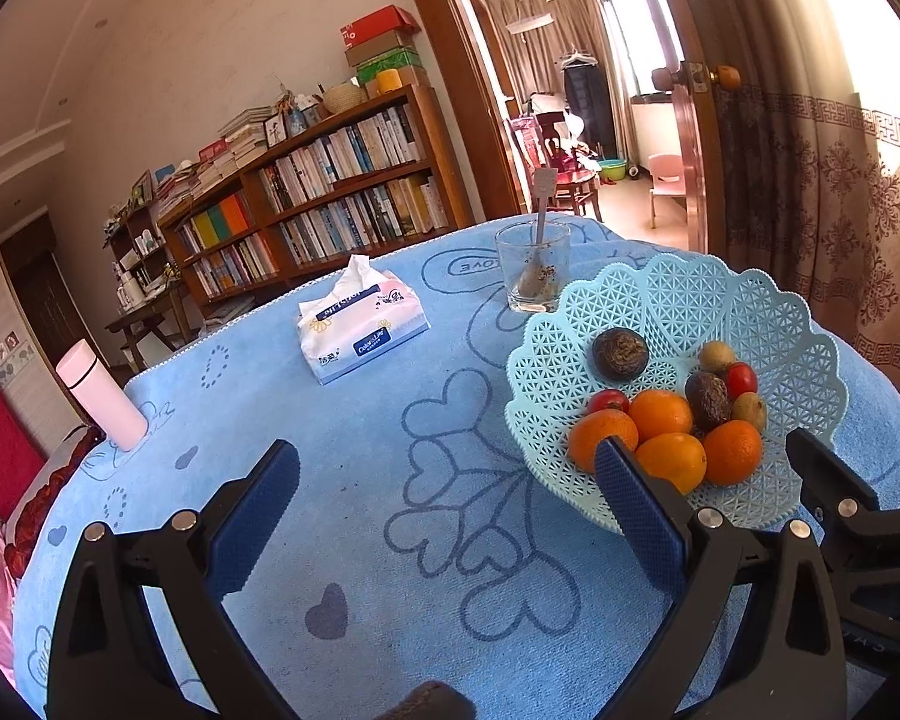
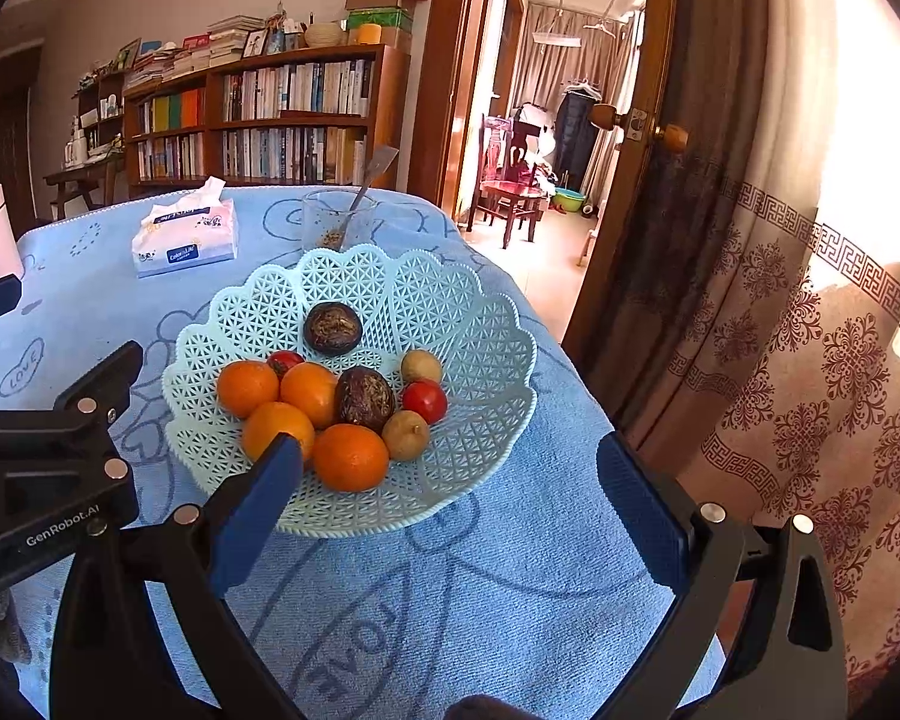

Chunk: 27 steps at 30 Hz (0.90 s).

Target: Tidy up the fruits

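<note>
Fingers: both pairs spread wide with nothing between the blue pads.
Left gripper (image 1: 450,480): held above the blue towel (image 1: 342,420), its right pad overlapping the near rim of the basket in view.
Right gripper (image 2: 450,480): above the near table edge, its left pad in front of the basket's near side; the left gripper's black frame shows at its left.
Basket (image 2: 486,372): pale blue lattice bowl with a scalloped rim, resting on the towel.
Fruits: all inside the basket; four oranges (image 2: 350,457) clustered at the near side, two dark wrinkled fruits (image 2: 364,399), two red tomatoes (image 2: 425,400), two small tan fruits (image 2: 405,435).
Glass (image 1: 533,267): just behind the basket, a spoon standing in it.
Tissue pack (image 1: 360,330): left of the glass, well apart from the basket.
White flask (image 1: 102,399): upright near the towel's far left edge.
</note>
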Each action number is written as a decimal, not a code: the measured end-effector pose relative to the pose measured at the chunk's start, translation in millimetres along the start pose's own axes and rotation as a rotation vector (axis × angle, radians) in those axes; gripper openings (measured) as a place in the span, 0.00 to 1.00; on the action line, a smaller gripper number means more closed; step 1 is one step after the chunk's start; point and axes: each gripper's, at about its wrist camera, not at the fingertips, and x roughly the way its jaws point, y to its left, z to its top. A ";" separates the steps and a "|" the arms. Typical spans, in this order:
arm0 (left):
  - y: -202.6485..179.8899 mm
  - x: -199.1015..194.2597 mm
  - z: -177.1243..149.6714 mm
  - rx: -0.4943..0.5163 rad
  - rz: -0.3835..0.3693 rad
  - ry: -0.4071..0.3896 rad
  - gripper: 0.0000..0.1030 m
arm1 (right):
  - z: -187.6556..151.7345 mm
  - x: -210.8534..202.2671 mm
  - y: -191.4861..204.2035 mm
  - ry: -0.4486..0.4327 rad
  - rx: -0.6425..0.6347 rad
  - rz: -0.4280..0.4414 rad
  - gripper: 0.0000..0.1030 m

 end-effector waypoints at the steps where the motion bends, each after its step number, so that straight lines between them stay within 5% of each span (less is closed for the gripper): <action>1: 4.1 -0.5 -1.2 -0.010 -0.003 0.010 0.95 | -0.2 -0.8 2.6 0.004 -0.004 0.003 0.97; 7: 39.5 0.8 -26.4 -0.098 -0.017 0.119 0.95 | -6.0 -2.1 26.5 0.084 -0.007 0.080 0.97; 17: 131.2 -0.3 -116.8 -0.278 0.046 0.365 0.95 | -41.5 -1.3 114.2 0.256 -0.062 0.242 0.97; 27: 170.3 0.3 -162.7 -0.386 0.069 0.440 0.95 | -55.4 6.2 170.0 0.318 -0.063 0.257 0.97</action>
